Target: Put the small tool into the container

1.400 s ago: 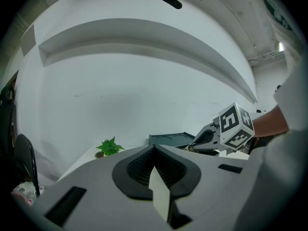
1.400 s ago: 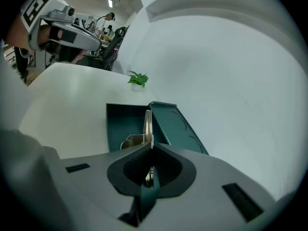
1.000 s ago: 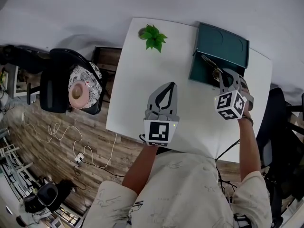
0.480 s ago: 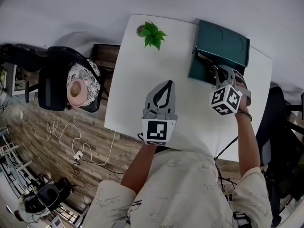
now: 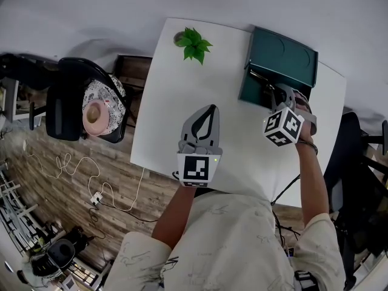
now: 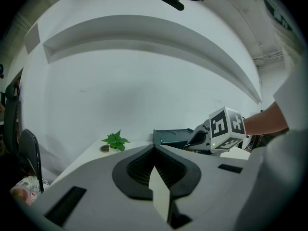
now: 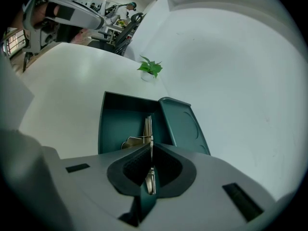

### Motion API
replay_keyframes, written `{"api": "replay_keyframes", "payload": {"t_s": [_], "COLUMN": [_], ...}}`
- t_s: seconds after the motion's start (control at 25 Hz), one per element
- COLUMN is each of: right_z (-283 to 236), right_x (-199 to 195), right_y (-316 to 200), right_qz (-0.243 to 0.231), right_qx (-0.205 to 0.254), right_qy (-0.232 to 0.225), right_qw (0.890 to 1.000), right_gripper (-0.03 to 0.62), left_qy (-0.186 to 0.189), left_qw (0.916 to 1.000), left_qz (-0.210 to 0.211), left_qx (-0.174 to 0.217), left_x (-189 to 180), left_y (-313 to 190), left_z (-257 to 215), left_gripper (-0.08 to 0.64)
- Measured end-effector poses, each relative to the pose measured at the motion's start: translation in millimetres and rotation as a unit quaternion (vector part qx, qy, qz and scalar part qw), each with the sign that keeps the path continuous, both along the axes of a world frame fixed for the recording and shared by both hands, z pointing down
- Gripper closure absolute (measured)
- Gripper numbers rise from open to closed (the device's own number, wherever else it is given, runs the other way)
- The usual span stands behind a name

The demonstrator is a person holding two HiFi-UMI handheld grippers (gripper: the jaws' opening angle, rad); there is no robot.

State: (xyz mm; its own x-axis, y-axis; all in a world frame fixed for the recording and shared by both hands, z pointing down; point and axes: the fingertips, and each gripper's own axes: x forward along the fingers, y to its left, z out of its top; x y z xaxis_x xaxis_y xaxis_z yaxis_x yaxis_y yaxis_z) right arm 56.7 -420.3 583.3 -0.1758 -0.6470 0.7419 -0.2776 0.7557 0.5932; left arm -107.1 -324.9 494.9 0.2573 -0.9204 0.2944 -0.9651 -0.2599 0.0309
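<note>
Tool [image 7: 148, 127] position? (A)
Clamped in the right hand-held gripper [image 7: 150, 147]. Its metal tip pokes past the jaws, over the open container [image 7: 115, 121], lid [image 7: 185, 124] flipped back. Can't tell if it touches the bottom. (B)
Left hand-held gripper [image 5: 211, 109]? (A)
Jaws together, nothing in them. It's over the worktop [image 5: 176, 90], well apart from the container. Plant [image 5: 194, 44] sits near the far corner. (B)
</note>
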Motion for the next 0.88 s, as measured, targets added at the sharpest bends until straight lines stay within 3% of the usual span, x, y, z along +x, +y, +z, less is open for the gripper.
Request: {"api": "replay_keyframes", "payload": {"t_s": [0.88], "right_z": [11.0], "right_x": [-2.2], "right_y": [1.5], "right_qz": [0.000], "right_qx": [-0.004], "right_qy": [0.020], "right_qw": [1.000], "right_gripper": [0.572], "left_qy": [0.000], "left_qw": [0.9999], "left_qz": [-0.004], "left_qx": [-0.010], "left_x": [-6.1], "left_y": [6.3], "left_z": [7.5], "left_gripper": [0.554]}}
